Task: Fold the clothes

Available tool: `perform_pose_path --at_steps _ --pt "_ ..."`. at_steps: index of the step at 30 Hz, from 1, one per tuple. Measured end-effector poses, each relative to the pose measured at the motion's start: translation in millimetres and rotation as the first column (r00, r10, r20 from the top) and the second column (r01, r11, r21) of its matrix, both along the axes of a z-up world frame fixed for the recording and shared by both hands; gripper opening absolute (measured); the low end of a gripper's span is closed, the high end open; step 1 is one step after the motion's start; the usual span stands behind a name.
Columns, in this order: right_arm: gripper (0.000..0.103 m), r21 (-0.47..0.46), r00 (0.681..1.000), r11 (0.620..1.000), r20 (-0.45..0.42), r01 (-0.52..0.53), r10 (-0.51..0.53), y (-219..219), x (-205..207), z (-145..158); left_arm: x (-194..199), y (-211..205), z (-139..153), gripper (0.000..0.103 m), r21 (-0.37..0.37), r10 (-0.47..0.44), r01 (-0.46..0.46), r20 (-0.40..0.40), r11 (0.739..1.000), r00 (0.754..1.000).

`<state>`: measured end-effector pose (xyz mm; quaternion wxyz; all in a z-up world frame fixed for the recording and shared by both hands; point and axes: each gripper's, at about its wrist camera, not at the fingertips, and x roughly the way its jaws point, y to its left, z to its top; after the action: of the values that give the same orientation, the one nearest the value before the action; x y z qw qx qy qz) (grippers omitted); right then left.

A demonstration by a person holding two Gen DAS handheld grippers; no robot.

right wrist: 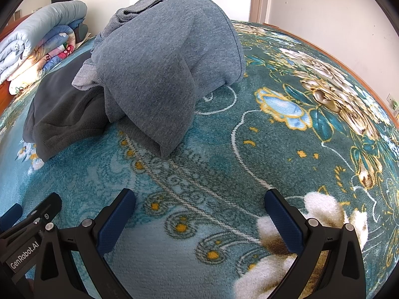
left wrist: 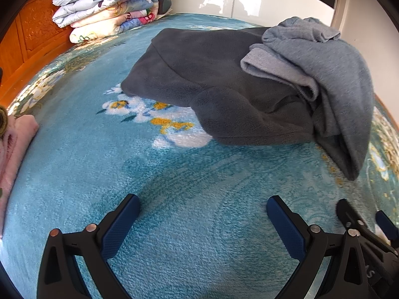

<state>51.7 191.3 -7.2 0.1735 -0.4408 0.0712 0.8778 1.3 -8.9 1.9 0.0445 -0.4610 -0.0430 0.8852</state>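
**Q:** Clothes status?

**Me:** Clothes are in one heap on the bed, ahead of both my grippers. Bottom layer is a dark grey fleece garment (left wrist: 212, 74), matte and fuzzy, lying mostly flat with soft folds. On top of it, bunched, sits a blue-grey knit sweatshirt (right wrist: 162, 62), heathered jersey with a lighter ribbed edge; one rounded fold hangs down off the fleece onto the blanket.

**Q:** Surface?

**Me:** Plush teal blanket (left wrist: 174, 199), short pile, with white, yellow and gold flower patterns.

**Q:** Grippers?

**Me:** Left gripper (left wrist: 203, 206) has its jaws spread wide, nothing between them, above bare blanket and short of the fleece. Right gripper (right wrist: 199, 200) is likewise spread and empty, short of the sweatshirt's hanging fold. Fingers are black plastic with blue textured pads (right wrist: 281, 219). The two grippers are just beside each other; each shows at the edge of the other's view.

**Q:** Anything else?

**Me:** Stack of folded quilts (left wrist: 109, 7), puffy, pale blue and floral, at the carved orange wooden headboard (left wrist: 32, 32). Pink fluffy fabric (left wrist: 15, 147) at the left edge.
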Motion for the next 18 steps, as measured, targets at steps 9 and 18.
perform_pose_path --at_steps 9,18 --pt "0.103 -0.025 1.000 1.000 -0.010 -0.001 0.000 3 3 4 2 -49 13 0.103 0.239 -0.028 0.035 -0.032 0.970 0.999" --pt "0.094 0.139 0.990 0.987 -0.106 -0.078 0.093 -16 -16 72 8 -106 40 0.103 0.335 0.103 -0.036 -0.186 0.942 0.977"
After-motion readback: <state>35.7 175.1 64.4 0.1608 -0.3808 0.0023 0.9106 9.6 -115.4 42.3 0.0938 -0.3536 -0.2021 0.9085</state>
